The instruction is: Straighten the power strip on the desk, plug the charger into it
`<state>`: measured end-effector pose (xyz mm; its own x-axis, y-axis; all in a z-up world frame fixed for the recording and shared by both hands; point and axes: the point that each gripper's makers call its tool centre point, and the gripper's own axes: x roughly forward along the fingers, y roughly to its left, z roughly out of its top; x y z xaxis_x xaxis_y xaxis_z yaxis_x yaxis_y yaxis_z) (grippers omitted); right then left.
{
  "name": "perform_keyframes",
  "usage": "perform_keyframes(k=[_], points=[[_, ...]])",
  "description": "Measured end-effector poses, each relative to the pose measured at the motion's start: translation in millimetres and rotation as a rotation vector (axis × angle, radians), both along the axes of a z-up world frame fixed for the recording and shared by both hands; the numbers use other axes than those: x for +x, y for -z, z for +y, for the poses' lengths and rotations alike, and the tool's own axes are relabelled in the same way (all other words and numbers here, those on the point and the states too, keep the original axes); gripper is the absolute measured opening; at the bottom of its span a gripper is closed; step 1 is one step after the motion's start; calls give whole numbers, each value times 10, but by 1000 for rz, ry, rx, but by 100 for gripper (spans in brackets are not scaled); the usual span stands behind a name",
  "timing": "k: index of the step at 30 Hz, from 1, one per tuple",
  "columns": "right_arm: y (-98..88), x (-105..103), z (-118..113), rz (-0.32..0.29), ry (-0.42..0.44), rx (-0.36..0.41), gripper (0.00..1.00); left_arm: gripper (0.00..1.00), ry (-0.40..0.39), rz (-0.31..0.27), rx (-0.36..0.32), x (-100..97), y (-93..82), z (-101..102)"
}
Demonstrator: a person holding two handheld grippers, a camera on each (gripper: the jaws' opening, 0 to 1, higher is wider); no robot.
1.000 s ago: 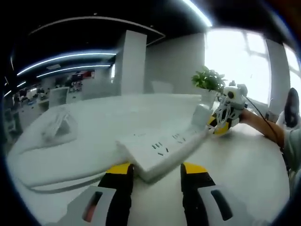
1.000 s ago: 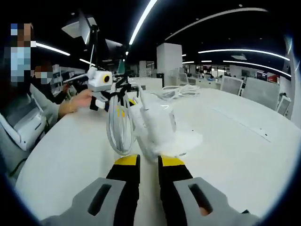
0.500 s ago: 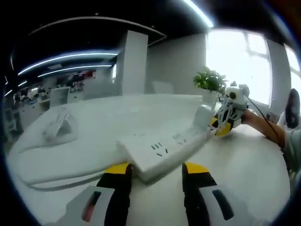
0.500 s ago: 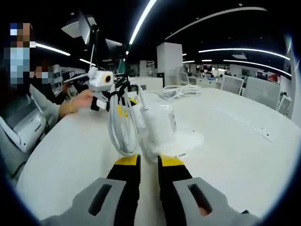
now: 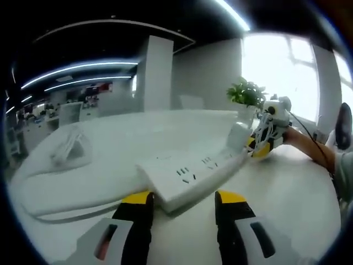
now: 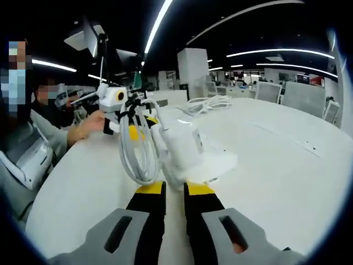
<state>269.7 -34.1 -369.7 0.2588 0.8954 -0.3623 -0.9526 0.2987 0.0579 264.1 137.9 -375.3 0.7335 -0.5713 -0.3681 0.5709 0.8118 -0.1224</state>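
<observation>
Since the earlier frames, almost nothing has moved in the left gripper view: the power strip (image 5: 190, 175) lies at the same angle between the same two yellow-tipped jaws. In the right gripper view the whole picture has shifted slightly, which is camera motion; the coiled cable (image 6: 135, 149) hangs at nearly the same place.

Left claw (image 5: 182, 201): jaws apart, one on each side of the near end of the power strip. Whether the jaw tips touch the strip cannot be told. The strip is white, lies flat on the white worktop (image 5: 287, 187), and runs diagonally away toward the right claw (image 5: 263, 144), which is at its far end. Sockets show on its upper face.

Right claw (image 6: 174, 190): jaws nearly together, clamped on the near end of the power strip (image 6: 185, 152). The white cable loops in a coil on the left side of the strip, touching it. The left claw (image 6: 135, 122), held by a person's hand (image 6: 91, 122), is at the far end.

A second white cable bundle (image 6: 208, 103) lies farther back on the worktop (image 6: 276, 160), well apart from the strip. A potted plant (image 5: 246, 94) stands behind the right claw.
</observation>
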Motion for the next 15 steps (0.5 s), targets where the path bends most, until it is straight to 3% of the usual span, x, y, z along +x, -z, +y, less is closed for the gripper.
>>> perform_keyframes(k=[15], points=[[-5, 27, -9, 3, 15, 1, 12, 44, -1, -43, 7, 15, -105, 19]])
